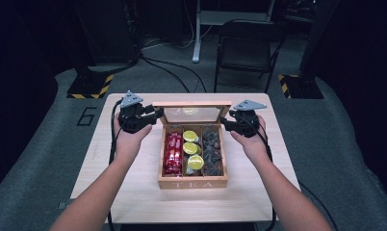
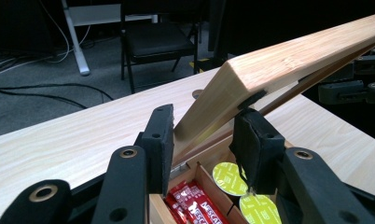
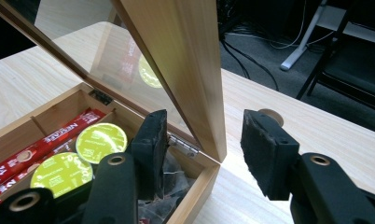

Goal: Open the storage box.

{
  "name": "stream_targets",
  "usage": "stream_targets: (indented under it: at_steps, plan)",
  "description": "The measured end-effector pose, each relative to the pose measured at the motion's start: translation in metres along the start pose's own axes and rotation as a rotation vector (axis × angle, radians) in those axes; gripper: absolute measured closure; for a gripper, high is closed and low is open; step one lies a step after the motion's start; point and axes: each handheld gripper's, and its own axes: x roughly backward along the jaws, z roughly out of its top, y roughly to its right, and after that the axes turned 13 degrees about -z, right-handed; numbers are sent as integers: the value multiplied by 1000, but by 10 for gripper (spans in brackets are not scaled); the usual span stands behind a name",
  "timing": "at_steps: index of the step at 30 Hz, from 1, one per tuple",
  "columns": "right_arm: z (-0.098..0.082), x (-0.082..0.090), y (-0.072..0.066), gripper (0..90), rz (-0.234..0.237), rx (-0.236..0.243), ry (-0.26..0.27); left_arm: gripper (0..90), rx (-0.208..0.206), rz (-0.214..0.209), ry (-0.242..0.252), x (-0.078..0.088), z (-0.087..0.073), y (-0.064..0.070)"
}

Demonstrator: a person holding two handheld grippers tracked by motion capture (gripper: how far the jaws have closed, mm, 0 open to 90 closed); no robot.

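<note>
A pale wooden bench stands on grey carpeted floor in a dark room. Behind it sits a black folding chair, beside a white metal desk leg. Yellow-and-black hazard-striped bases flank the bench, with black cables trailing across the carpet.

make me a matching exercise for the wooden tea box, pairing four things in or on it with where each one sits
Things:
1. red instant-coffee sachets
2. lime-green round foil-topped capsules
3. dark wrapped tea bags
4. glass-paned wooden lid

Places or states:
A. right compartment of the wooden tea box
B. raised at the back, its side edges between the jaws of the left hand-held gripper and the right hand-held gripper
C. left compartment
D. middle compartment

Pairs: 1-C, 2-D, 3-A, 4-B
</note>
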Motion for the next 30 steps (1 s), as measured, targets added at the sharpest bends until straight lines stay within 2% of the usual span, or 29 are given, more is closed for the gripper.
stream_targets:
  at_steps: [11,14,18,30]
  plan:
    - [-1,-11,-2,501,-18,8,1,599,6,4,-3,-4,8,-7]
    - [-4,-19,-1,498,-3,-13,-4,602,9,5,-7,-6,10,-8]
    - [-7,-24,-1,498,-7,-35,-11,602,19,8,1,-7,12,-11]
    - [-12,-39,0,521,-14,-47,-27,607,46,16,8,-13,18,-17]
